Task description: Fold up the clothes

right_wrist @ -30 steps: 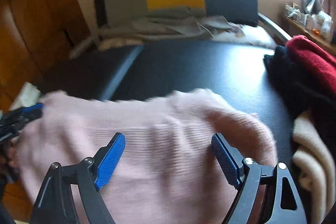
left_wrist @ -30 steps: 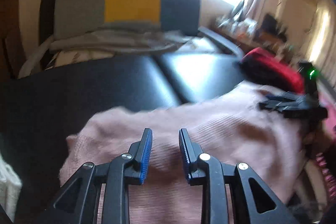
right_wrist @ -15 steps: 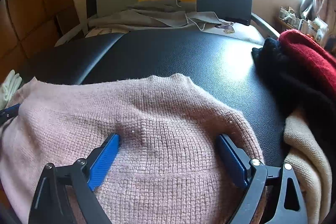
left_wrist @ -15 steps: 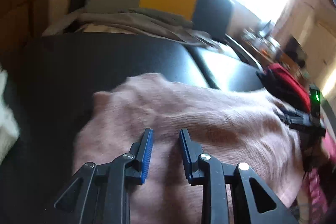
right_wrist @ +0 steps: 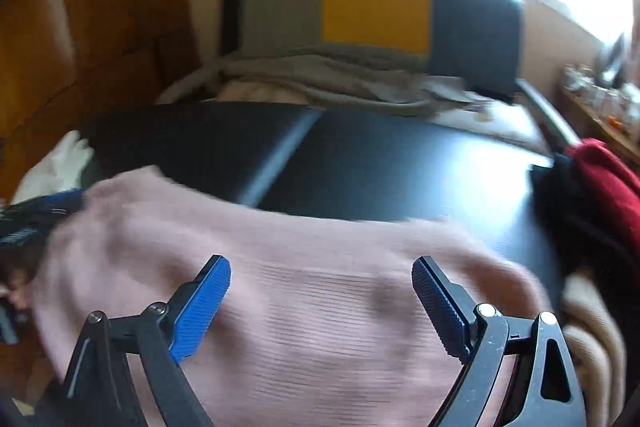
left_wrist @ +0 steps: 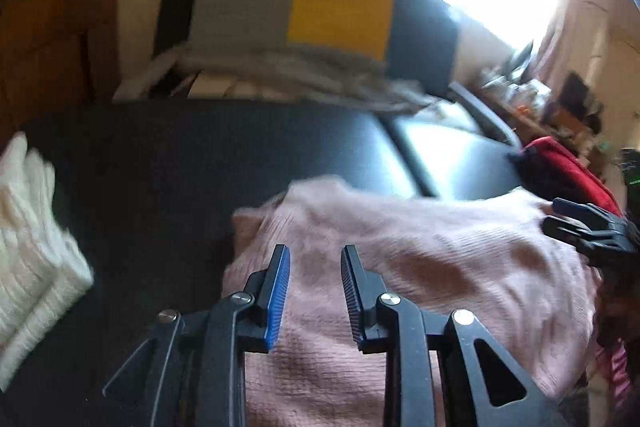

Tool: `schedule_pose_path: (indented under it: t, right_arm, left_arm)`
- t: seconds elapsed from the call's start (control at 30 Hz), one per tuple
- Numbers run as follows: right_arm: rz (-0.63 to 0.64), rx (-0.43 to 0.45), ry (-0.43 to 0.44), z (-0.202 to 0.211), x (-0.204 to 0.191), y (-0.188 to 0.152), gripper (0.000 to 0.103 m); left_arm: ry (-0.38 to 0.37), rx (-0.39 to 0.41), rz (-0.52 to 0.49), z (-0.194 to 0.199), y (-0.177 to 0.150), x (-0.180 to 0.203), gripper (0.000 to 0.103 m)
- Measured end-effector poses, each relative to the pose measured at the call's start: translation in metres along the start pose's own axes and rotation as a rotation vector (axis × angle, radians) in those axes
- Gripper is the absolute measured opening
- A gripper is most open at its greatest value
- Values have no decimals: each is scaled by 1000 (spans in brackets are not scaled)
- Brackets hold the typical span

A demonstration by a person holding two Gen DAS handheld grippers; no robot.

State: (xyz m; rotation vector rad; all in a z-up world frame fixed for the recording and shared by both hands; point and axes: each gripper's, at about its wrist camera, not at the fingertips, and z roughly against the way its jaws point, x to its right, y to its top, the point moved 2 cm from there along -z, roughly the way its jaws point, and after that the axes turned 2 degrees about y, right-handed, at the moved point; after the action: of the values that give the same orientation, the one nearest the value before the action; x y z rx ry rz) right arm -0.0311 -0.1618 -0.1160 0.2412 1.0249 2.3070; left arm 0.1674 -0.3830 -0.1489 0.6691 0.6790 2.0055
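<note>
Writing: none legible, frames blurred.
Left gripper [left_wrist: 314,269]: jaws narrowly parted, empty, low over pink sweater [left_wrist: 420,279].
Right gripper [right_wrist: 320,281]: spread wide, holding nothing.
Pink sweater: beneath both, on black table [right_wrist: 400,163].

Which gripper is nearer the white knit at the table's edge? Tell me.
Left. The white knit lies just left of the left gripper; the right gripper sits farther right, across the pink sweater.
</note>
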Motion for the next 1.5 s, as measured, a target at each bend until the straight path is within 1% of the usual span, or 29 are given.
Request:
schedule_pose_path:
  t: [0.03,0.07,0.1,0.13,0.17,0.27,0.37,0.43,0.53,0.6,0.67,0.7,0.8,0.83,0.97,1.03,1.07,1.13,1.17,1.23,1.3,1.4,1.5]
  right_arm:
    - [10,-6,16,-5,-10,2,93]
    - [20,-12,31,-11,-19,3,93]
    - [35,-42,7,-22,-25,3,93]
    - [51,-75,-20,-34,-31,3,93]
    - [58,-88,-39,-43,-33,0,93]
    - [77,-122,-95,-71,-35,-10,103]
    - [65,-119,-94,-71,-35,-9,103]
    - [62,-114,-88,-71,-34,-10,103]
    - [57,-99,-77,-67,-34,-11,103]
    - [55,-85,-68,-63,-35,-11,103]
    - [55,-43,-29,-44,-37,-11,102]
    - [55,-35,-6,-33,-38,-15,102]
    - [59,-24,55,-2,-40,-34,102]
    - [44,-34,42,7,-35,-47,102]
    - [-23,-74,-20,42,-10,-98,102]
    - [-57,-94,-51,60,2,-124,102]
    - [-108,-122,-72,63,15,-140,102]
    - [-170,-86,-53,76,30,-156,103]
    - [-185,-83,-48,81,32,-163,103]
    - [-162,-91,-70,84,25,-169,103]
    - [-124,-95,-89,83,19,-170,103]
    - [-157,-91,-74,83,24,-167,103]
    - [-146,-121,-71,83,24,-159,103]
  left_arm:
    - [-7,-21,32,-8,-4,-5,26]
    - [-4,-33,43,-14,-10,-10,26]
    - [4,-35,52,-19,-17,-14,26]
    - [1,-26,63,-22,-23,-19,26]
    - [-12,-15,78,-20,-24,-22,27]
    - [-14,-11,98,-19,-26,-28,26]
    - [-10,-27,89,-17,-22,-25,26]
    - [-13,-18,82,-5,-18,-21,26]
    - [-78,47,97,29,-23,-13,26]
    - [-93,71,54,44,-31,-2,27]
    - [-120,80,5,56,-42,9,27]
    - [-132,73,-17,60,-49,14,27]
    - [-139,20,-84,64,-77,30,27]
    - [-140,3,-96,64,-85,33,27]
    - [-125,-52,-91,62,-112,33,27]
    - [-119,-62,-92,64,-121,31,27]
    - [-118,-65,-93,65,-124,29,27]
    - [-137,-83,-68,64,-125,23,27]
    - [-146,-92,-54,62,-123,20,27]
    - [-159,-107,-31,59,-119,14,27]
    - [-151,-112,-37,60,-118,16,27]
    - [-165,-113,-18,64,-115,14,27]
    - [-173,-86,29,73,-106,5,28]
